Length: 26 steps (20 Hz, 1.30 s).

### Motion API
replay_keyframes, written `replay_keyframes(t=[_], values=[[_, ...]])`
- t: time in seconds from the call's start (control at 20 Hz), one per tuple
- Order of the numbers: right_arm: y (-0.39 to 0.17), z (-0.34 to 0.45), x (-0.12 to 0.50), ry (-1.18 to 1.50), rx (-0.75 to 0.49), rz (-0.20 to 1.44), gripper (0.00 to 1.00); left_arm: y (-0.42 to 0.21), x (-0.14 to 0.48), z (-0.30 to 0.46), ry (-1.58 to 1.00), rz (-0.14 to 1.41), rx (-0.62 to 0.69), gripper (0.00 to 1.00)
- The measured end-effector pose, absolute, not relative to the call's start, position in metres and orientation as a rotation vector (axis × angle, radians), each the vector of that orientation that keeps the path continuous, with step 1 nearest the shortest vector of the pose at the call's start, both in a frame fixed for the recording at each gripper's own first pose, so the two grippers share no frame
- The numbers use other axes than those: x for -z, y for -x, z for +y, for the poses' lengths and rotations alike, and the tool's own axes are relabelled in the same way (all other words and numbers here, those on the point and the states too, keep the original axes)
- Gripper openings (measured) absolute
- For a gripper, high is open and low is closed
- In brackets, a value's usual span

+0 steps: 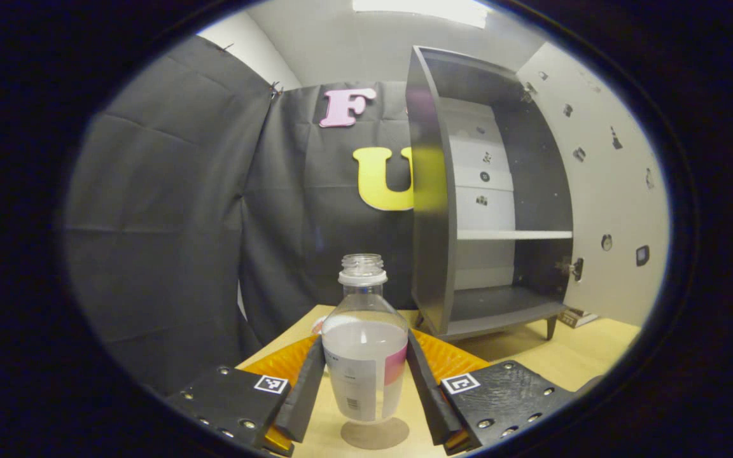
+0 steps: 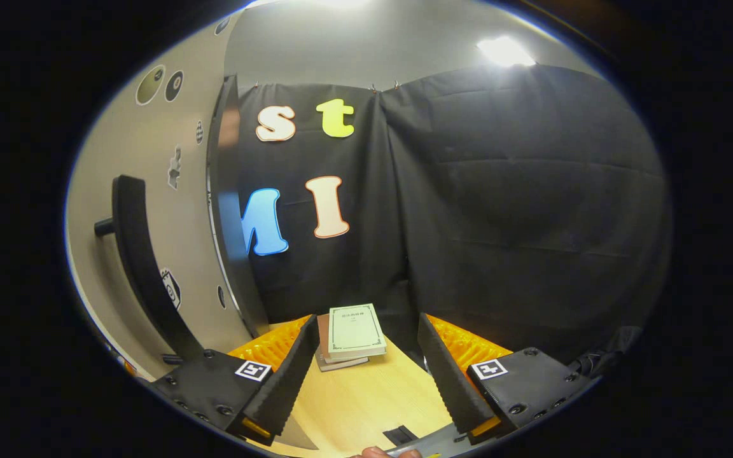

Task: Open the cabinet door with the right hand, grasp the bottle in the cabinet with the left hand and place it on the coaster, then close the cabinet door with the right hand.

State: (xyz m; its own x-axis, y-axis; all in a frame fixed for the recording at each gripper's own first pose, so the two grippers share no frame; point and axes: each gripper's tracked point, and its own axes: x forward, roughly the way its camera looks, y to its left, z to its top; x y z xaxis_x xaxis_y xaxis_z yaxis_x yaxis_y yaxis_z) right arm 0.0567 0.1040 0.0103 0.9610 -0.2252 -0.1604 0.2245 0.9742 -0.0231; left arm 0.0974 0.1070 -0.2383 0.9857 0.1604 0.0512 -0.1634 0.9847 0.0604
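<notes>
Bright, even light falls from ceiling lamps above the cabinet; sharp centre, strong fisheye bending toward the edges.

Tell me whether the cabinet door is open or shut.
Open. The cabinet shows its bare shelf and floor, and the door stands swung wide to the side.

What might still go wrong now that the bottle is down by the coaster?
The uncapped bottle looks only partly on the coaster; with the left gripper jaws tight beside it, pulling away crookedly could tip it and spill. The right gripper sits open beside the cabinet door, so swinging it carelessly might bump the books.
</notes>
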Motion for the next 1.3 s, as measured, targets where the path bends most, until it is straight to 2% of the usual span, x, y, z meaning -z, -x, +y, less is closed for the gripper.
replay_keyframes(t=[0.25,0.45,0.5,0.6,0.8,1.3], values=[[-0.047,0.099,-0.014,0.042,0.246,0.195,0.98,-0.11,0.301,0.103,-0.076,-0.002,-0.163,0.72],[-0.044,0.098,-0.014,0.072,0.238,0.206,0.98,-0.112,0.32,0.108,-0.072,0.011,-0.159,0.72],[-0.043,0.098,-0.012,0.06,0.242,0.211,0.94,-0.111,0.325,0.108,-0.073,0.021,-0.155,0.72],[-0.04,0.1,-0.003,0.023,0.258,0.233,0.99,-0.11,0.335,0.105,-0.086,0.046,-0.138,0.72],[-0.024,0.1,0.013,-0.062,0.296,0.273,0.99,-0.101,0.34,0.105,-0.089,0.071,-0.13,0.76],[0.018,0.09,0.034,-0.179,0.396,0.303,0.98,-0.098,0.329,0.107,-0.086,0.106,-0.081,0.74]])
